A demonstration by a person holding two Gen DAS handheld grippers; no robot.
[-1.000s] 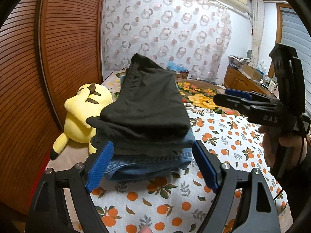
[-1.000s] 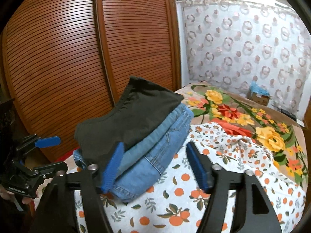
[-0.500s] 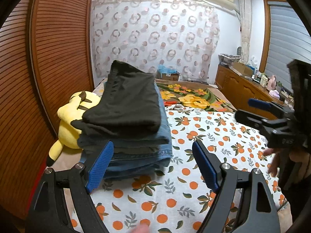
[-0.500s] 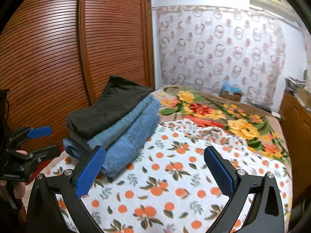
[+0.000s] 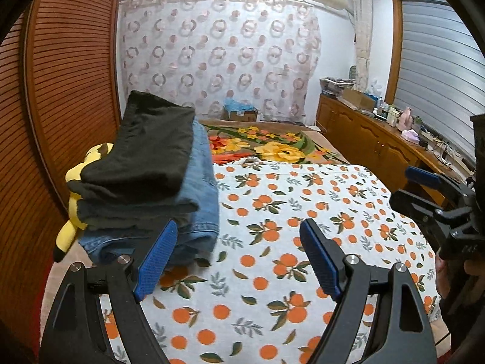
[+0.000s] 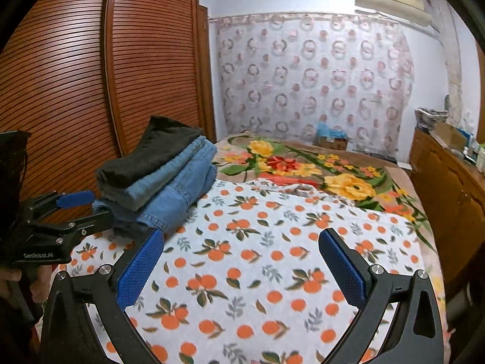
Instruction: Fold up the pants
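The stack of folded pants [image 5: 151, 176] lies on the orange-print sheet [image 5: 288, 212] at the bed's left edge, beside a yellow plush toy [image 5: 72, 212]. The left gripper [image 5: 239, 257], jaws spread and empty, points slightly down just right of the stack. The right gripper [image 6: 242, 270], wide apart and empty, hovers over bare sheet, well clear of the pants.

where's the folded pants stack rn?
Both wrist views show the folded pants stack at left on the orange-print sheet, beside the yellow plush toy and slatted wooden wardrobe; neither claw touches it.
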